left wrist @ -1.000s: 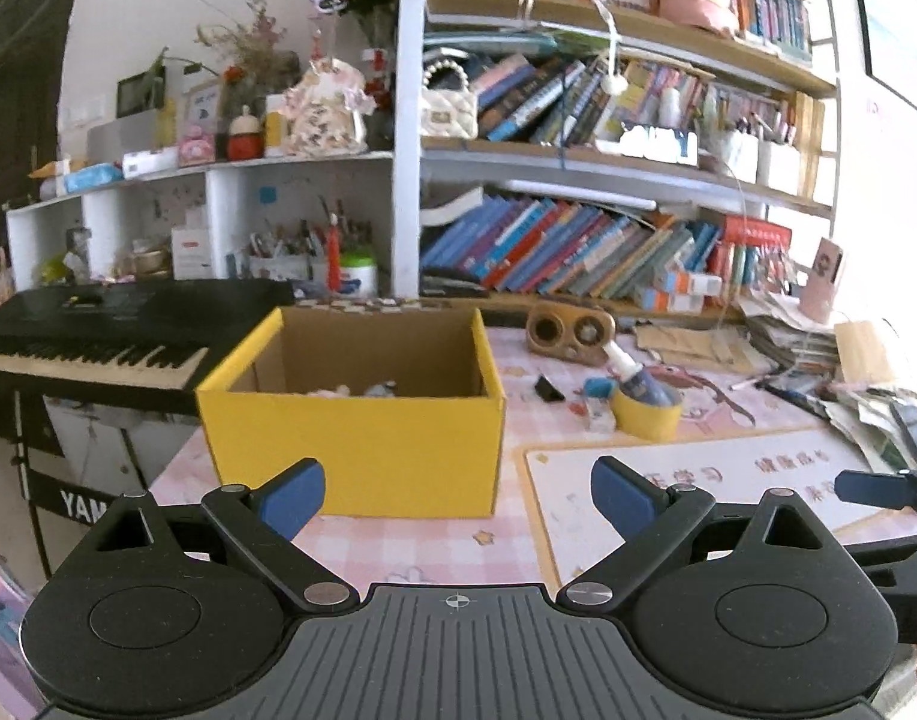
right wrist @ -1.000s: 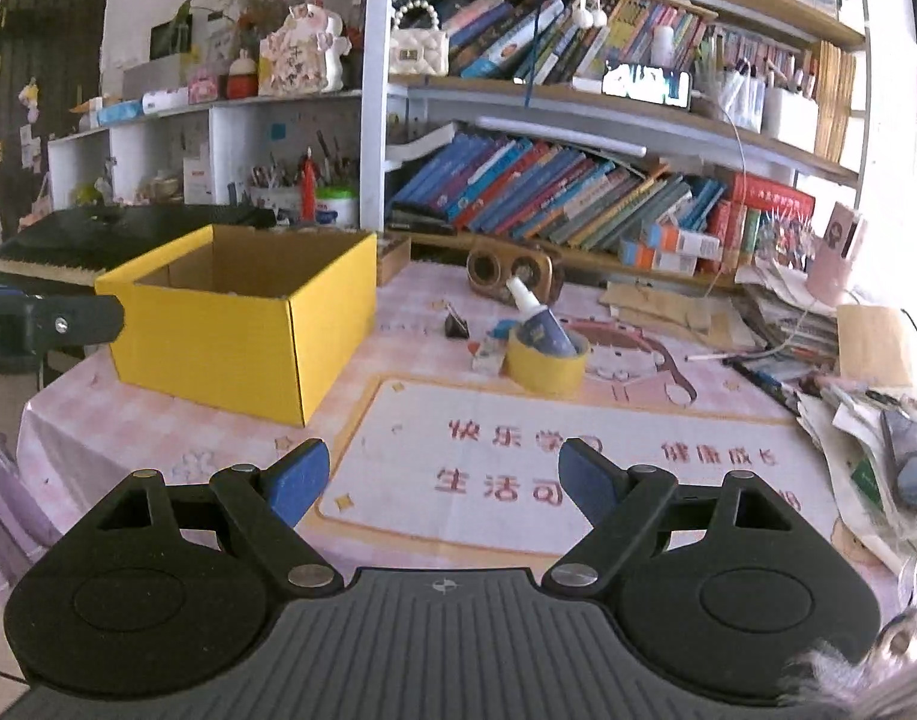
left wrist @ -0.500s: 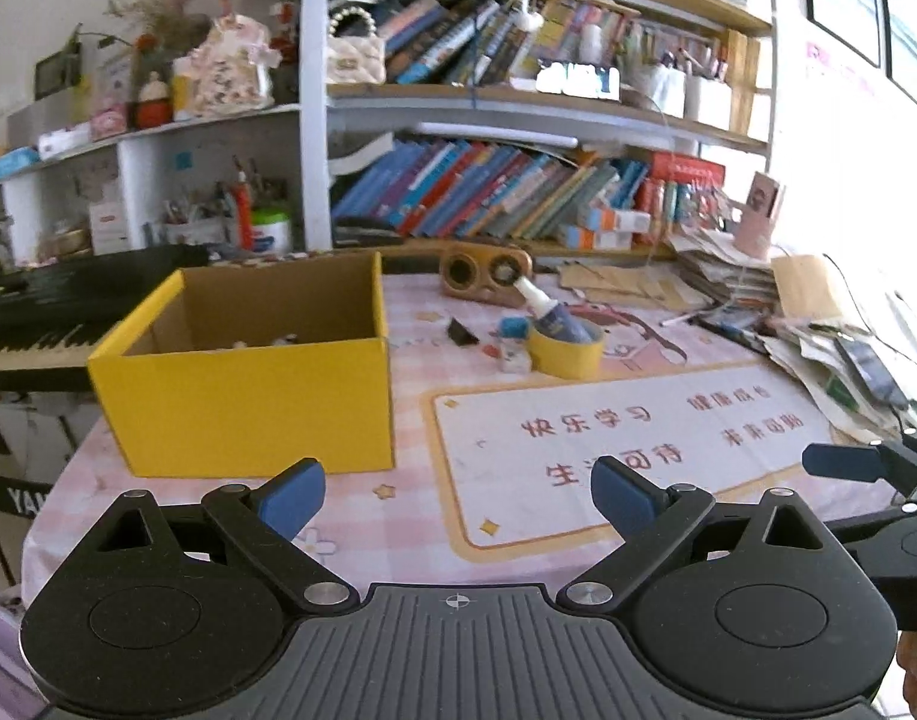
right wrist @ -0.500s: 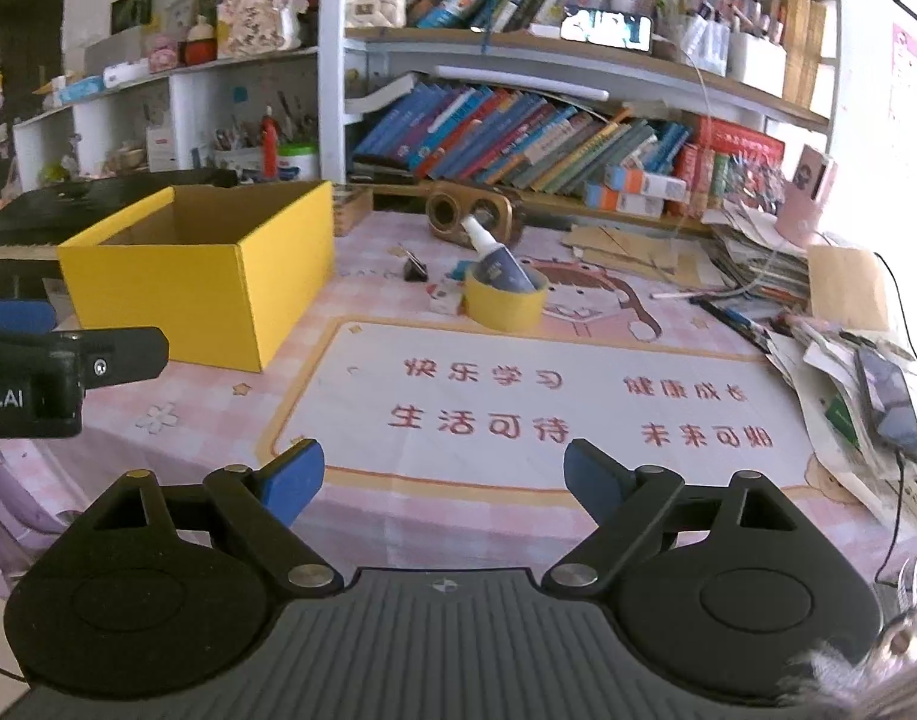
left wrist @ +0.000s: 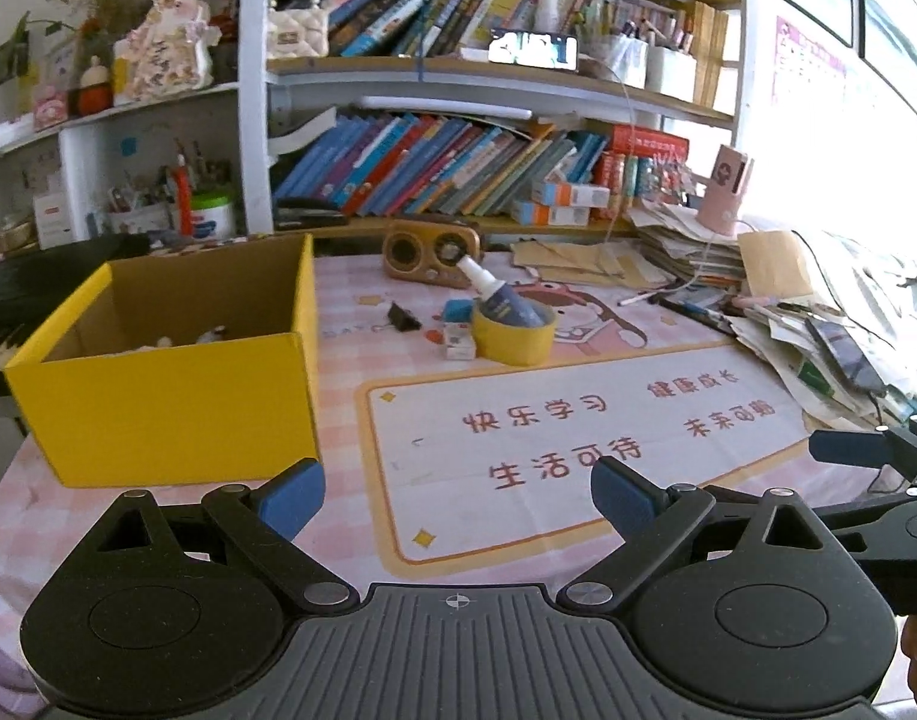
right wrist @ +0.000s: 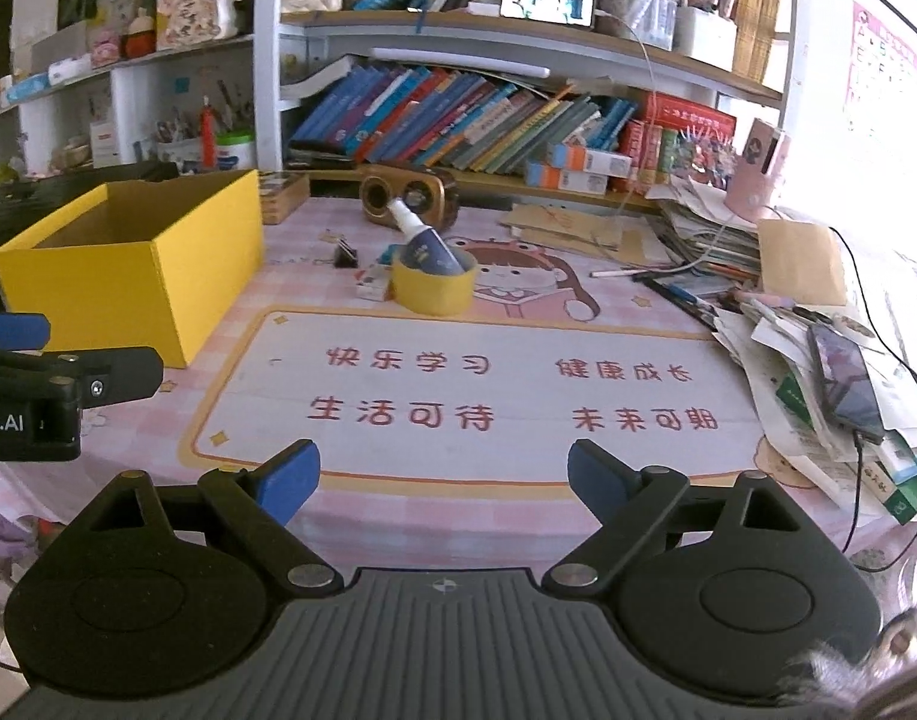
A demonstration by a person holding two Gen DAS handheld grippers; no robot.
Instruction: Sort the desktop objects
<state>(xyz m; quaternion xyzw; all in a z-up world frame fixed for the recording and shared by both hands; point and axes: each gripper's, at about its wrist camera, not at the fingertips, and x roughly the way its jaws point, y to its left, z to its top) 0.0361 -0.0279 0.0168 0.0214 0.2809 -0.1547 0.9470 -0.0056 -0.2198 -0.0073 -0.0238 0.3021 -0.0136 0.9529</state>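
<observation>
On the pink desk mat [right wrist: 458, 330], glue bottle [right wrist: 425, 243] leans inside yellow tape roll [right wrist: 434, 288], near yellow box [left wrist: 176, 384]. Left gripper [left wrist: 458, 492] wide, empty. Right gripper [right wrist: 443, 474] wide and empty, jaws just been opening.

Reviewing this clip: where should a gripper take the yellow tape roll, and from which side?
Grip the yellow tape roll across its outer wall, coming from the front, low. The glue bottle leans inside its hole, blocking a rim pinch from above; the small box crowds its left side.

Both wrist views look forward and downward from the bench's [left wrist: 350, 372] near edge, sharing box [left wrist: 176, 396], tape [right wrist: 434, 285] and shelves [right wrist: 518, 36].
</observation>
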